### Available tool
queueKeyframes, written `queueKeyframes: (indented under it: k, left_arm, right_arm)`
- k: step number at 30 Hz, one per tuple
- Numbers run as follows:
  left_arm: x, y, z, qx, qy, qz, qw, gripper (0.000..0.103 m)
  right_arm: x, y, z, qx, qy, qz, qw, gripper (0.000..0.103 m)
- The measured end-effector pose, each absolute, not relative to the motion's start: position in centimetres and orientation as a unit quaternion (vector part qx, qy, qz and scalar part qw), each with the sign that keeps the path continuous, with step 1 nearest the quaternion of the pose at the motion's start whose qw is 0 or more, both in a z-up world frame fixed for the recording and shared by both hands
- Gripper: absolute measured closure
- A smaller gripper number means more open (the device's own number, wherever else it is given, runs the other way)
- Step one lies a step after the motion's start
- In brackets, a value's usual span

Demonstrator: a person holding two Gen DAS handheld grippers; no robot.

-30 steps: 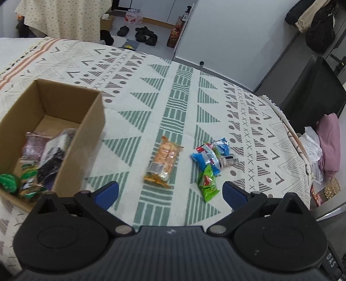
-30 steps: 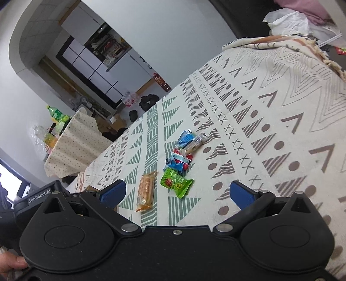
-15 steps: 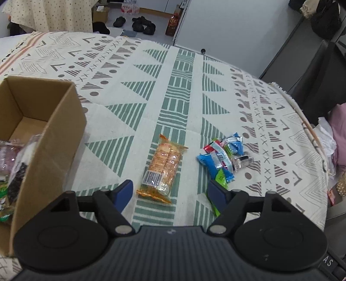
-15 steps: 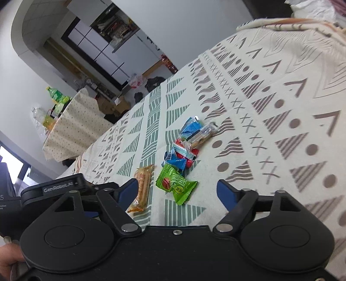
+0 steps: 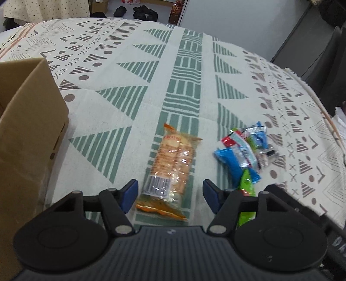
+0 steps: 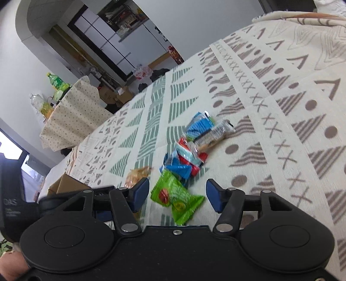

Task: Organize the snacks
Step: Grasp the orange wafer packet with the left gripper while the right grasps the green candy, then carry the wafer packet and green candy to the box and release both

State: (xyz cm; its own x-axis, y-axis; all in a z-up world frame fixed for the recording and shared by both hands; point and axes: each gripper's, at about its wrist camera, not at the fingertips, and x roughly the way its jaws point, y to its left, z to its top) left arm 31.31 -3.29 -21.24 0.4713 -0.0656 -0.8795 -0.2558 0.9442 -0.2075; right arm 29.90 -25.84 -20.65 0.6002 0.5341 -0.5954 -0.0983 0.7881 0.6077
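Note:
An orange cracker packet (image 5: 170, 170) lies on the patterned tablecloth (image 5: 121, 86). My left gripper (image 5: 170, 195) straddles its near end with its jaws closing, and the blue pads stand clear of the wrapper. A green snack packet (image 6: 175, 196) lies between the fingers of my right gripper (image 6: 177, 195). Its jaws are closing too, with gaps on both sides. The green packet (image 5: 246, 186) also shows beside the left gripper. Behind it lies a small pile of blue and red packets (image 6: 190, 155) (image 5: 242, 153). The orange packet (image 6: 136, 175) peeks out left of the right gripper.
A cardboard box (image 5: 28, 129) stands at the left of the cloth, its corner (image 6: 64, 183) visible from the right wrist. The left gripper's black body (image 6: 13, 205) is close at the left. Shoes (image 5: 142, 13) lie on the floor beyond the table. A dotted-cloth table (image 6: 71, 116) carries bottles.
Both grippers have come down and closer to the packets, and both pairs of jaws have narrowed from wide open. The box has slid toward the left edge of the left wrist view.

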Motion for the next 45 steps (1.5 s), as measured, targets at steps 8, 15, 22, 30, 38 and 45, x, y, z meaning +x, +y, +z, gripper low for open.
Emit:
queueKeyframes:
  k: [8,15,22,30,38,45]
  left_arm:
    - [31.3,-3.5,-21.5,-0.141,0.504,0.069,0.849,0.058]
    - [30.4,-2.8,-21.2,-0.148,0.508,0.078,0.845,0.068]
    - [28.9,-2.7,-20.6,-0.156,0.514,0.083,0.84,0.068]
    - [26.6,-2.5,-18.2,-0.164,0.494,0.077,0.85,0.068]
    - [23.4,-2.6,-16.2,-0.175,0.472,0.062,0.862,0.068]
    - [21.3,-1.6,-13.9,-0.191,0.442,0.048,0.875,0.068]
  right_arm:
    - [31.0,-25.0,-21.7,0.268,0.417,0.19,0.848,0.046]
    - [30.8,-24.0,-22.0,0.241,0.431,0.197,0.847,0.046]
    - [29.5,-23.6,-21.5,0.21,0.442,0.202,0.849,0.064]
    - [27.0,-24.3,-20.3,0.214,0.452,0.19,0.845,0.083]
    - [24.8,-24.9,-18.4,0.223,0.435,0.172,0.855,0.085]
    - [22.1,-25.2,-17.0,0.267,0.418,0.161,0.853,0.085]
